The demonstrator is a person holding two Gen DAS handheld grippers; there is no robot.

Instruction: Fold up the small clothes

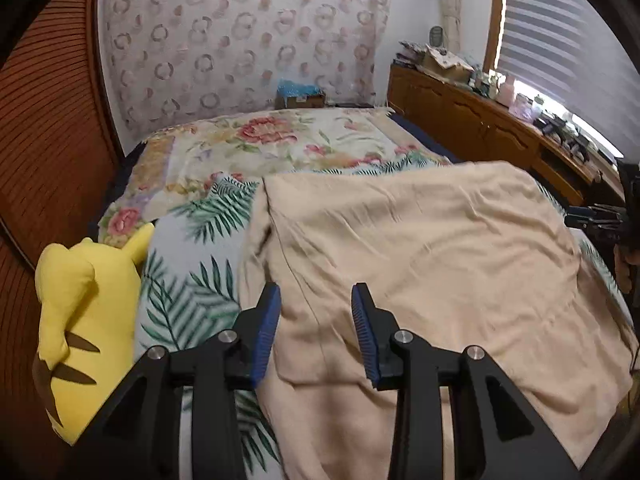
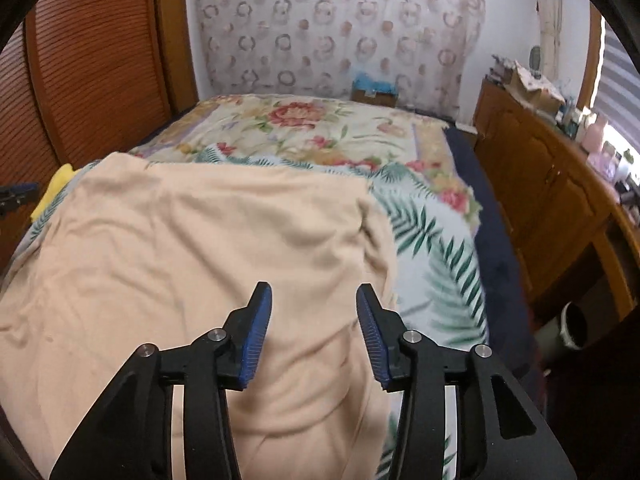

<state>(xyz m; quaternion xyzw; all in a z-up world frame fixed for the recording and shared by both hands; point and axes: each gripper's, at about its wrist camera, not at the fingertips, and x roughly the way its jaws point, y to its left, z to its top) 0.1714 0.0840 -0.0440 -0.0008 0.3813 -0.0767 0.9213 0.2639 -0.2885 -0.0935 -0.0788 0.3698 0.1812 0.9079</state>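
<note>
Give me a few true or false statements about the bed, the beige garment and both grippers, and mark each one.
1. The beige garment lies spread on the leaf-print bedspread. True.
2. The left gripper is clamped on the cloth. False: its jaws stand apart, with nothing pinched.
3. A yellow plush toy sits beside the garment. True.
4. The right gripper holds a sock. False: it is open and empty above the garment.
5. A wooden dresser stands beside the bed. True.
</note>
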